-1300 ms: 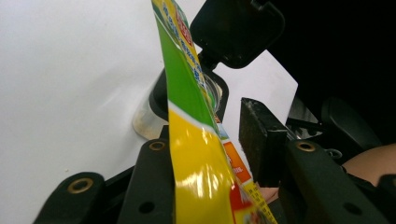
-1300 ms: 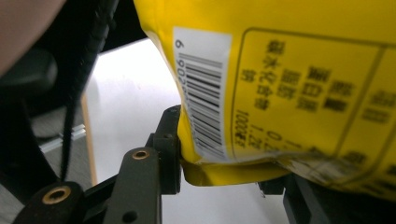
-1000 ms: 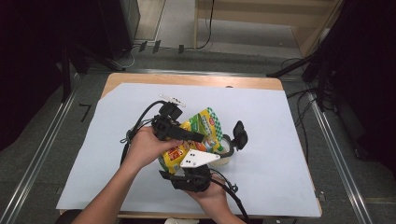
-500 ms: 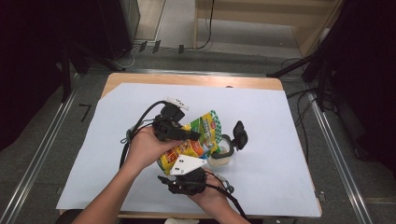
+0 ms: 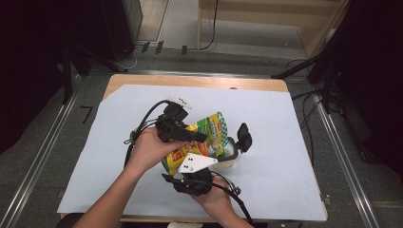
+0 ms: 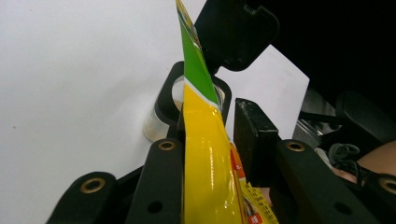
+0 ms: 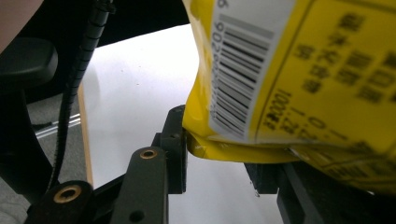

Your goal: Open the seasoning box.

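High view: at frame centre, a glossy yellow-and-green snack pouch (image 5: 202,138) is held above the white-sheeted worktop (image 5: 285,142), between the left tongs (image 5: 190,135) above it and the right tongs (image 5: 192,178) below it. A small clear jar (image 5: 231,153) sits just right of it.

Left gripper view: the pouch (image 6: 205,154), edge-on, thin and shiny, stands between the jaws, touching the left one; they have just been opening.

Right gripper view: the pouch's crinkled bottom edge (image 7: 243,151), barcode visible, sits clamped between the black jaws.

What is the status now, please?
Left hand-held gripper jaws just opening, glossy yellow-green snack bag between them. Right hand-held gripper shut on bag's bottom. Clear round jar beneath.
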